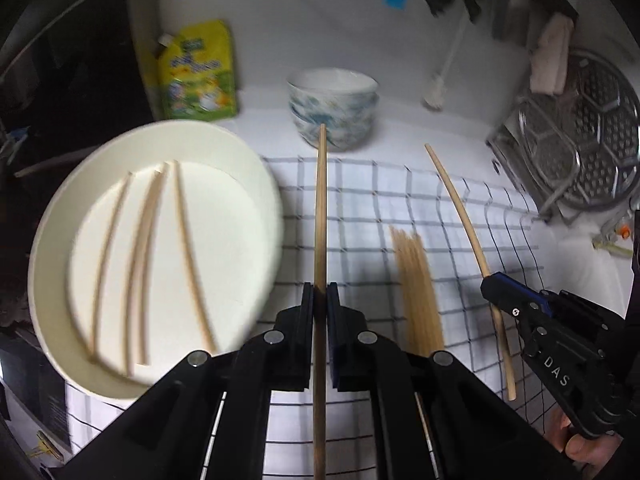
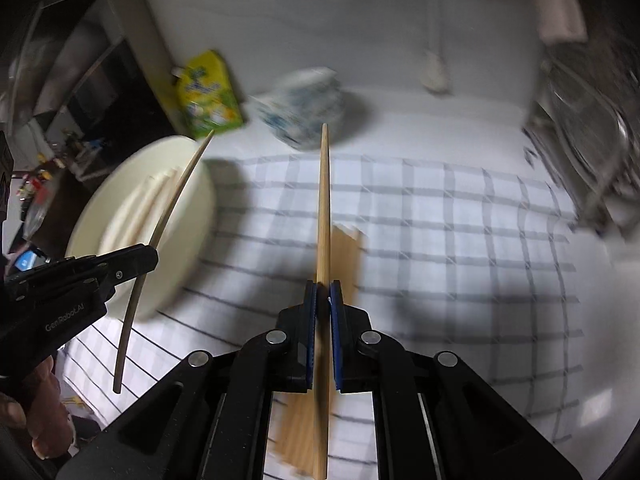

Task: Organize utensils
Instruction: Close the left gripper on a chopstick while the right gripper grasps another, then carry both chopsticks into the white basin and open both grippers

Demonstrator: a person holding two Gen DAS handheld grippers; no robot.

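Note:
My left gripper [image 1: 320, 296] is shut on a wooden chopstick [image 1: 320, 208] that points forward above the checked cloth. It also shows in the right wrist view [image 2: 136, 264] holding that chopstick [image 2: 176, 200] beside the plate. My right gripper [image 2: 324, 294] is shut on another chopstick [image 2: 323, 208]; it shows in the left wrist view [image 1: 494, 292] with its chopstick [image 1: 460, 208]. A white plate [image 1: 248, 168] at the left holds several chopsticks [image 1: 136, 256]. A pile of chopsticks [image 1: 416, 280] lies on the cloth between the grippers, and also shows in the right wrist view [image 2: 344, 264].
A white cloth with a dark grid [image 1: 360, 208] covers the counter. Stacked blue-patterned bowls [image 1: 334, 108] stand behind it, a yellow-green pouch [image 1: 198, 72] at the back left, a metal steamer rack [image 1: 580, 132] at the right, a white brush [image 1: 436, 92] against the wall.

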